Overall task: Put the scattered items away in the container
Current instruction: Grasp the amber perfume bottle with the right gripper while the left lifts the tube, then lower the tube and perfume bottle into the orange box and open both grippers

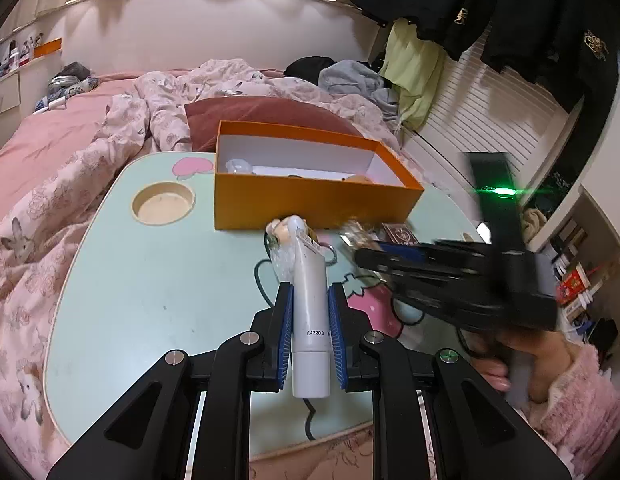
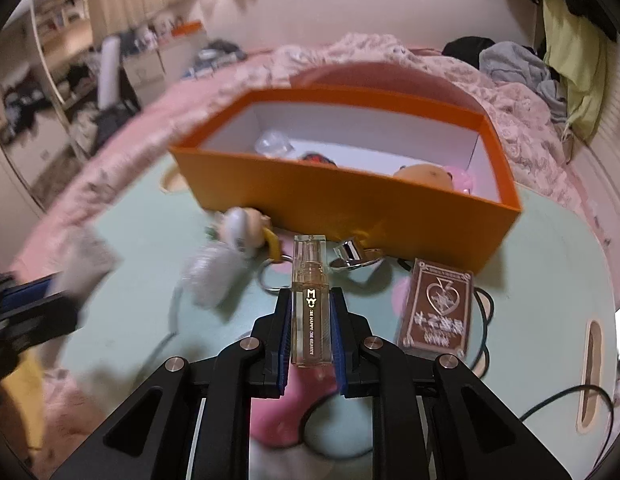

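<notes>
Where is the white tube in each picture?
Left wrist view: the white tube is bottom centre, clamped between the left gripper jaws.
Right wrist view: it is at the left edge, a blurred white shape.
Shared landmark: the orange box behind it.

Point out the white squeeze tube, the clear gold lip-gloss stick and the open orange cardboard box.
White squeeze tube (image 1: pixel 309 300), left wrist view: mid-body.
Clear gold lip-gloss stick (image 2: pixel 311 312), right wrist view: printed middle.
Open orange cardboard box (image 2: pixel 350 200), right wrist view: near outer wall.
</notes>
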`<move>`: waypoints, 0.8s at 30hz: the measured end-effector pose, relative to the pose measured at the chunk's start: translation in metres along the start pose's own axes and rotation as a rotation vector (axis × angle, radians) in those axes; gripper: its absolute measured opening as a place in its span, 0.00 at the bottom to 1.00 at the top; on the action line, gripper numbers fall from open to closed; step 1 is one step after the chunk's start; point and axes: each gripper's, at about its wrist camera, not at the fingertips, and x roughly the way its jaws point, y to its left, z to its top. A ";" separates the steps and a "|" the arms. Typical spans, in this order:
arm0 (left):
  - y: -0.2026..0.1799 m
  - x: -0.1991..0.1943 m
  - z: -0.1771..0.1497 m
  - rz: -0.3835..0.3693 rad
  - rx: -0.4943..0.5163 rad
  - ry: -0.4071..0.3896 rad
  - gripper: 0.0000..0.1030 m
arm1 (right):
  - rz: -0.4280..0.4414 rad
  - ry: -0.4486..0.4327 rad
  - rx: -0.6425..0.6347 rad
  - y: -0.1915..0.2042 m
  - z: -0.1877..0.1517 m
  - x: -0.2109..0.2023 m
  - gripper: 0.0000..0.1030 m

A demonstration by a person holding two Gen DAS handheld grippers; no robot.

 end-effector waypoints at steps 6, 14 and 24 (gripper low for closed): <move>-0.002 0.005 0.040 0.006 0.028 -0.024 0.18 | 0.044 -0.076 0.047 -0.011 0.021 -0.032 0.16; -0.012 0.054 0.111 0.069 0.101 -0.004 0.18 | -0.053 -0.115 0.111 -0.045 0.078 -0.021 0.16; 0.003 0.135 0.146 0.100 0.054 0.118 0.18 | -0.150 -0.040 0.126 -0.063 0.109 0.028 0.16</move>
